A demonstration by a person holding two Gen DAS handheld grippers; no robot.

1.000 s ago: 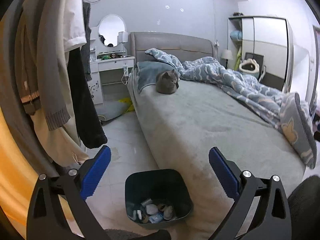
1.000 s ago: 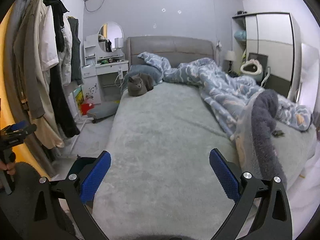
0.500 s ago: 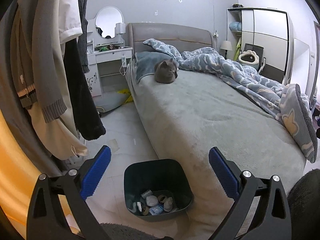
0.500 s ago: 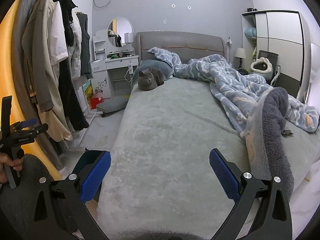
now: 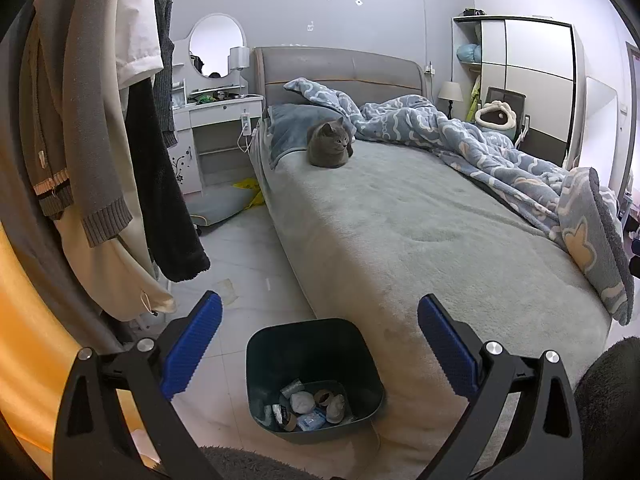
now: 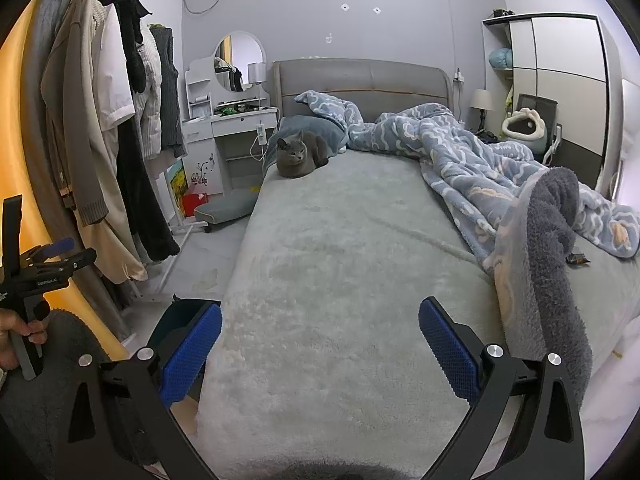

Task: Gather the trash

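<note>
Each gripper has two black plastic arms with triangle holes cut in them and shiny round silver screws near the tips. The left gripper [image 5: 319, 344] and the right gripper [image 6: 320, 346] both have bright blue bumpy pads [image 6: 191, 354]. The person's hand [image 6: 11, 339] has a fuzzy dark grey sleeve [image 6: 48, 380].

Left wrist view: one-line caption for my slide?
Open left gripper above a dark green plastic bin holding scraps, beside a grey bed where a grey cat sits.
</note>
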